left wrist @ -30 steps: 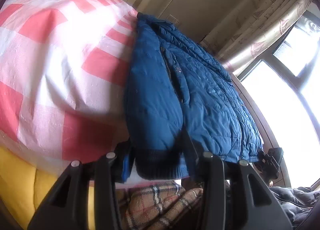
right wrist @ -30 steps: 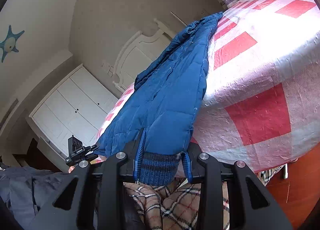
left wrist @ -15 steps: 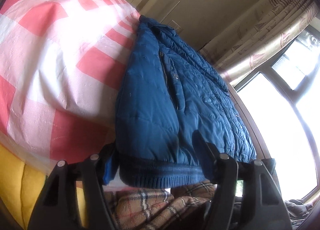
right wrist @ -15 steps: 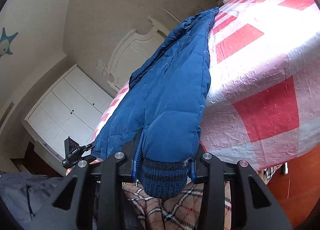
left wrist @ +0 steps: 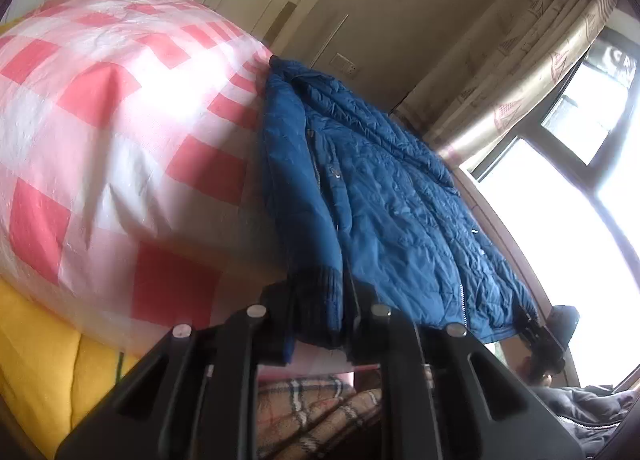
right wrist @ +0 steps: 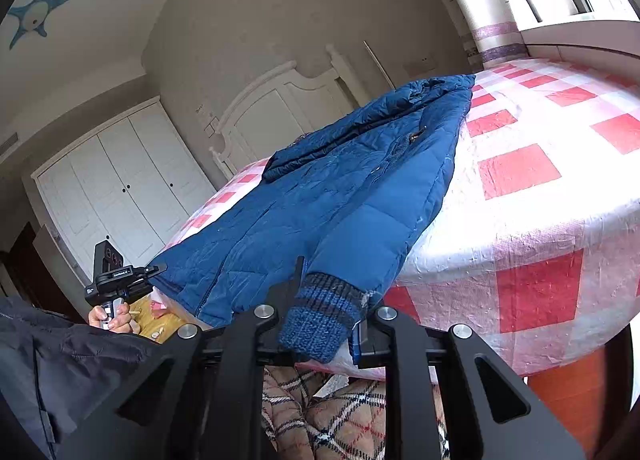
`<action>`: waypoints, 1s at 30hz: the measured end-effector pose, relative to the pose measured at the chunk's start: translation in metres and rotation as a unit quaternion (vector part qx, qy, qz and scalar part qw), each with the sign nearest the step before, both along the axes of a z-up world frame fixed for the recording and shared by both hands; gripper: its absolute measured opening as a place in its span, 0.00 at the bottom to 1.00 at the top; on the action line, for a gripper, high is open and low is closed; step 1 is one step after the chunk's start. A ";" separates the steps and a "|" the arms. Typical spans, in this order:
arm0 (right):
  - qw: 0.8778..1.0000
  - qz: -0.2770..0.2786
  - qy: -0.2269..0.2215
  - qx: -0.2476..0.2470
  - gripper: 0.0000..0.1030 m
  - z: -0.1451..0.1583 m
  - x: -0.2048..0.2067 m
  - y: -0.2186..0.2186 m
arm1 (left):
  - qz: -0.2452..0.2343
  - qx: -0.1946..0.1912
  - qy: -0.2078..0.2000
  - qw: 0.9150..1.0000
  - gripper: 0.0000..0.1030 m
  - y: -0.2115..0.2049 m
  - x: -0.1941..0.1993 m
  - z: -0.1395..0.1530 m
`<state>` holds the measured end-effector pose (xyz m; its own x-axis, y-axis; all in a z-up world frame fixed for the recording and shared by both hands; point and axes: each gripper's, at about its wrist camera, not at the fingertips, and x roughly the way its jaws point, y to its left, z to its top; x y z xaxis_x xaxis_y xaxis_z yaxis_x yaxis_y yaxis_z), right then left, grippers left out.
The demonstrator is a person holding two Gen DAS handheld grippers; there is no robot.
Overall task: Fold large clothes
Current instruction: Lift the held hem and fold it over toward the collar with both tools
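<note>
A blue quilted jacket [left wrist: 380, 196] lies along the bed, sleeves folded onto its body; it also shows in the right wrist view [right wrist: 340, 188]. My left gripper [left wrist: 320, 324] is shut on the dark ribbed cuff [left wrist: 320, 280] of one sleeve at the bed's near edge. My right gripper [right wrist: 324, 324] has its jaws around the striped knit cuff [right wrist: 320, 316] of the other sleeve, squeezing it. The left gripper [right wrist: 120, 280] also shows in the right wrist view at the jacket's far hem corner.
The bed has a red-and-white checked plastic cover [left wrist: 120, 140] over a yellow sheet [left wrist: 40, 360]. A plaid blanket [right wrist: 340, 412] lies below. A white headboard [right wrist: 280, 100], wardrobe [right wrist: 112, 188] and curtained window [left wrist: 580, 140] surround the bed.
My left gripper has closed on its sleeve cuff, bunching it narrow. My right gripper has tilted and shifted, and the striped cuff now lies slanted between its fingers.
</note>
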<state>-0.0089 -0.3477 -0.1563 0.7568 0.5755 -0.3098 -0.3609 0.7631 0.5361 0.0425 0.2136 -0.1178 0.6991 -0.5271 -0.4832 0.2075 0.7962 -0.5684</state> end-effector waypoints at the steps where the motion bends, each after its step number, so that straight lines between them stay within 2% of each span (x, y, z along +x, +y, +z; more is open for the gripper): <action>1: 1.000 0.001 0.002 0.001 0.18 0.000 -0.001 -0.001 | 0.001 -0.019 -0.007 1.000 0.14 0.002 -0.001 0.001; 6: 1.000 0.026 -0.016 0.002 0.17 0.017 -0.022 -0.007 | -0.018 -0.038 -0.030 0.999 0.13 0.007 -0.016 0.016; 10: 0.998 0.056 -0.036 0.018 0.17 0.039 -0.053 -0.007 | -0.043 -0.095 -0.055 0.993 0.13 0.027 -0.046 0.035; 13: 0.994 0.071 -0.076 0.022 0.17 0.072 -0.081 -0.003 | -0.059 -0.137 -0.085 0.985 0.13 0.041 -0.073 0.055; 16: 0.987 0.086 -0.133 0.025 0.17 0.108 -0.102 -0.003 | -0.082 -0.177 -0.136 0.971 0.13 0.054 -0.096 0.084; 18: 0.980 0.088 -0.173 0.032 0.17 0.129 -0.108 -0.006 | -0.101 -0.215 -0.172 0.956 0.13 0.062 -0.104 0.101; 20: 0.976 0.082 -0.196 0.040 0.17 0.147 -0.100 -0.007 | -0.115 -0.247 -0.203 0.941 0.14 0.068 -0.104 0.116; 21: 0.976 0.079 -0.198 0.041 0.17 0.155 -0.090 -0.006 | -0.115 -0.250 -0.211 0.938 0.15 0.068 -0.097 0.124; 23: 0.980 0.061 -0.184 0.031 0.17 0.170 -0.058 -0.002 | -0.098 -0.240 -0.207 0.943 0.17 0.065 -0.074 0.136; 25: 0.987 0.034 -0.159 0.009 0.17 0.183 -0.015 0.002 | -0.082 -0.234 -0.176 0.953 0.18 0.057 -0.037 0.145; 28: 0.995 -0.008 -0.100 -0.007 0.17 0.187 0.064 0.002 | -0.044 -0.216 -0.132 0.966 0.20 0.039 0.038 0.145; 30: 0.998 -0.033 -0.047 -0.015 0.17 0.178 0.120 0.000 | -0.014 -0.213 -0.084 0.973 0.23 0.027 0.095 0.133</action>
